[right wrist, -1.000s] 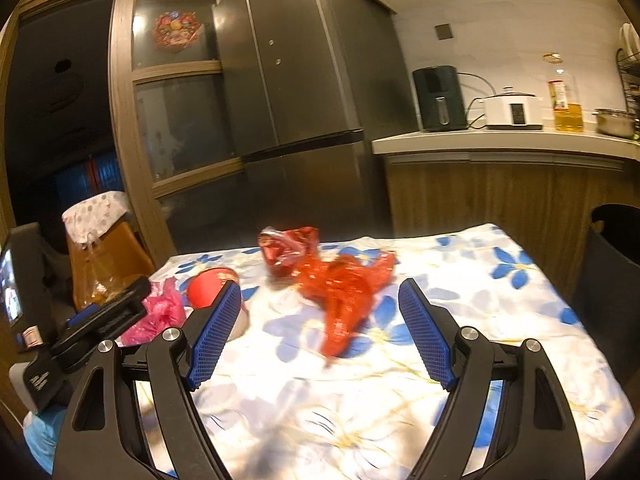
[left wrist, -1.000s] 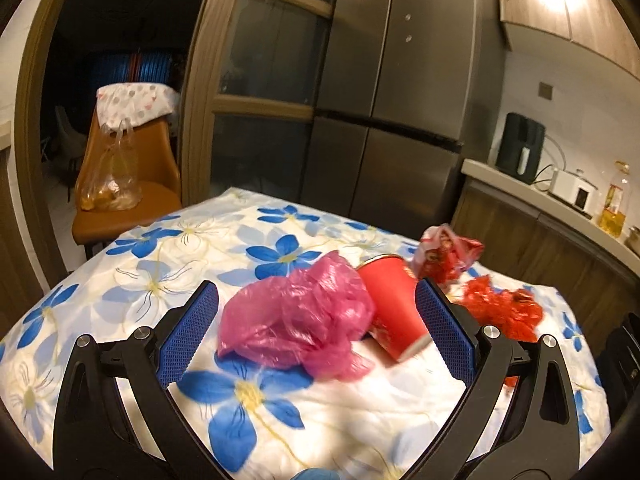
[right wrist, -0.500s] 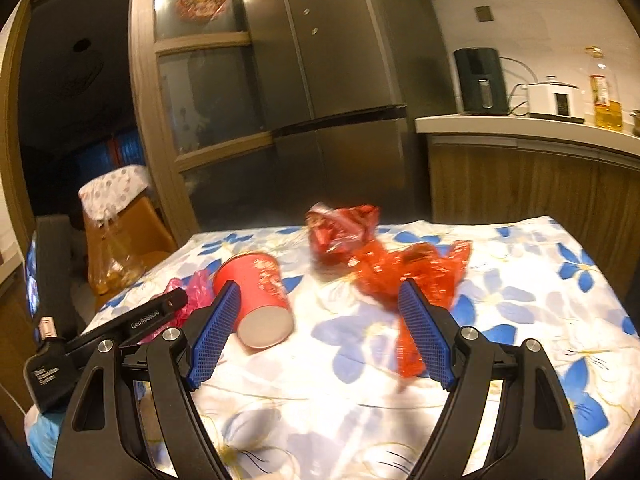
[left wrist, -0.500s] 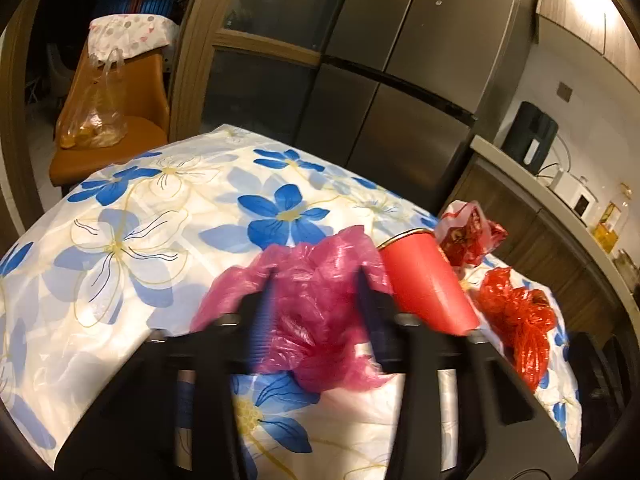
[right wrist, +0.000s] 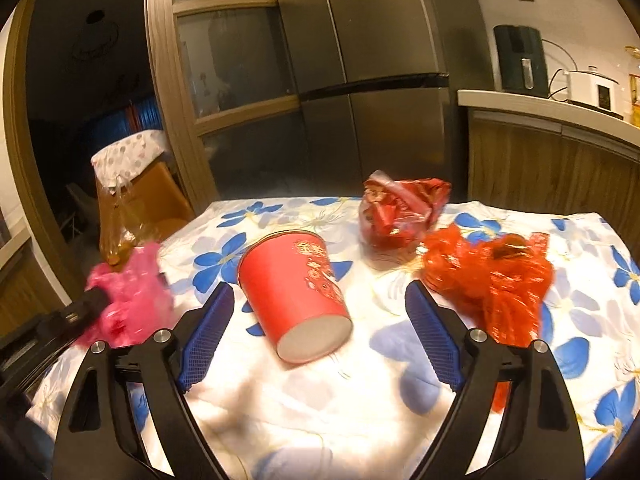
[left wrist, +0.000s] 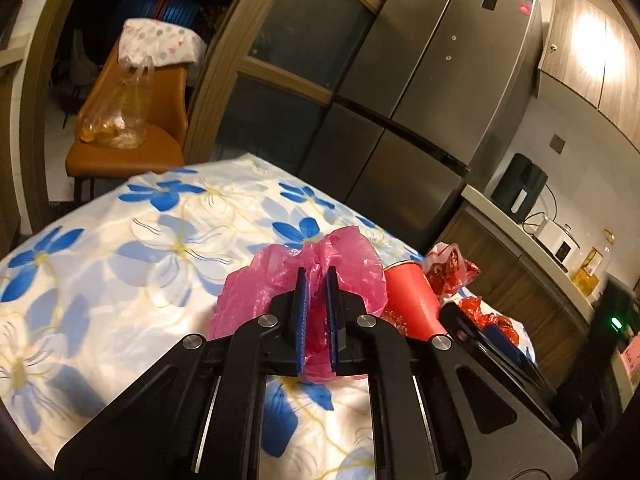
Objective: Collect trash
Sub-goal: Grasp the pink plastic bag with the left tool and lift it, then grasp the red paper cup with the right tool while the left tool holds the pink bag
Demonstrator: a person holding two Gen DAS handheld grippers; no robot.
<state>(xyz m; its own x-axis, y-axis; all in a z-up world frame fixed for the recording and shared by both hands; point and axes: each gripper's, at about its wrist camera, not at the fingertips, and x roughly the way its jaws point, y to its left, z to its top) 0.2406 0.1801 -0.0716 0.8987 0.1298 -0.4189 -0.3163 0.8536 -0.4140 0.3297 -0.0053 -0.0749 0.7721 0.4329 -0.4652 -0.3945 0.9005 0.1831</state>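
Left gripper [left wrist: 316,280] is closing on the pink plastic bag [left wrist: 280,276], film already bunched between its pads, so squeeze fully before lifting off the floral tablecloth [left wrist: 120,240]; right gripper [right wrist: 320,312] is opening wide around the tipped red paper cup [right wrist: 294,292], untouched, so center it before closing

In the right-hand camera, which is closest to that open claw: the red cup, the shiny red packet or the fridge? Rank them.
From the right gripper:
1. Red cup, on its side, just ahead between the fingers.
2. Shiny red packet, farther back, right of centre.
3. Fridge, beyond the table.
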